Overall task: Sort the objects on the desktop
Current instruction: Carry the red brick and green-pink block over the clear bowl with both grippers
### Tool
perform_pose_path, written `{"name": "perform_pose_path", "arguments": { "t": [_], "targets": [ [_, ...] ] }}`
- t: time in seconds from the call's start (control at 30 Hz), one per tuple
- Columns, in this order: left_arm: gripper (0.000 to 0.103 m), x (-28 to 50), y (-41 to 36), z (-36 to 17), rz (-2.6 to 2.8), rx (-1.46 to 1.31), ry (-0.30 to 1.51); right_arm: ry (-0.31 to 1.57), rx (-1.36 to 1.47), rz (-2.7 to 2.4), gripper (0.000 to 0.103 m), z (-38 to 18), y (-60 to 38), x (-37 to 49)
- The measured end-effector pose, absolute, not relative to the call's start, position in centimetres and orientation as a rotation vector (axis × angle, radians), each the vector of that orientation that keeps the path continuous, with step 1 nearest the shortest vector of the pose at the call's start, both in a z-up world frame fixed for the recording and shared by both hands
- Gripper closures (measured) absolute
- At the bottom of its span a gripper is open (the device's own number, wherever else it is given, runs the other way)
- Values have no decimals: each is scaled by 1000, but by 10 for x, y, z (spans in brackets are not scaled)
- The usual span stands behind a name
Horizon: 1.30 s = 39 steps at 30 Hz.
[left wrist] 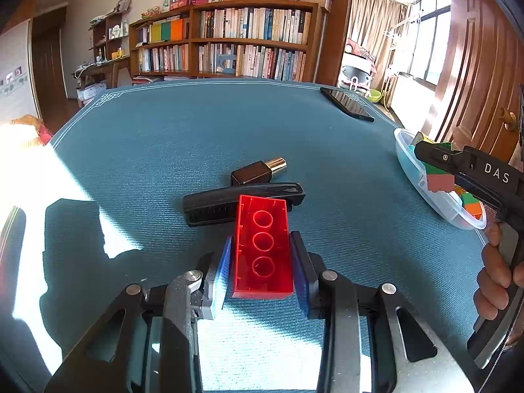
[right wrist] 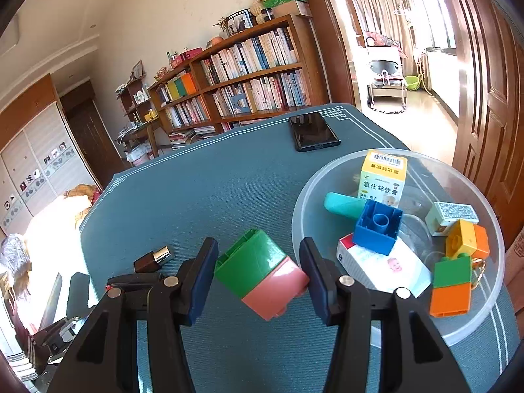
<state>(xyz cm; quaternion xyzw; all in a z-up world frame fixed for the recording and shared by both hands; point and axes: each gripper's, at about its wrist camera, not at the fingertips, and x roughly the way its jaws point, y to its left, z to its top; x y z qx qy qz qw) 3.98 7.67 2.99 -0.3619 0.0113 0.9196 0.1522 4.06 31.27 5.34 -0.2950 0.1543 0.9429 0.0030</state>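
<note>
**Both grippers hold bricks, bowl part-filled at right**

Clear plastic bowl point(right wrist: 484, 321) sits on the teal table mat point(right wrist: 213, 190), right side. Inside: yellow ointment carton point(right wrist: 381, 180) standing at the far side, teal tube point(right wrist: 340, 204) lying beside it, blue brick point(right wrist: 378, 226) studs-down on top of a white box with a baby face point(right wrist: 389, 268). Small grey-green box point(right wrist: 453, 216) near the far right wall. Yellow-orange brick pair point(right wrist: 468, 239) and green-on-orange brick stack point(right wrist: 452, 286) at the near right side. Something gold-coloured behind the stack, too hidden to name.

Right gripper point(right wrist: 262, 270): jaws moderately apart, closed on a green-and-pink brick stack point(right wrist: 262, 271), tilted, held just left of the bowl rim. In the left view the same stack point(left wrist: 439, 177) hangs over the bowl point(left wrist: 435, 196).

Left gripper point(left wrist: 263, 262): blue pads clamp a red translucent brick point(left wrist: 263, 245) by its long sides, hollow underside facing the camera, three tubes visible. Whether it is off the mat, cannot tell.

On the mat beyond the red brick: black comb point(left wrist: 242, 204), teeth toward the camera, and just behind it a dark small bottle with a gold cap point(left wrist: 258, 170) lying on its side. Black phone point(left wrist: 347, 103) flat near the far right corner, well apart from the rest.
</note>
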Motion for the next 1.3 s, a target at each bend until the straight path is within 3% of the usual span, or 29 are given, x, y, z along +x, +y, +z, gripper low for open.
{"name": "perform_pose_path", "arguments": {
  "t": [0.8, 1.3],
  "targets": [
    [66, 36, 134, 49, 2588, -954, 167, 595, -774, 2791, 47, 54, 394, 61],
    [66, 18, 194, 79, 2443, -867, 157, 698, -712, 2702, 47, 49, 426, 76]
  ]
}}
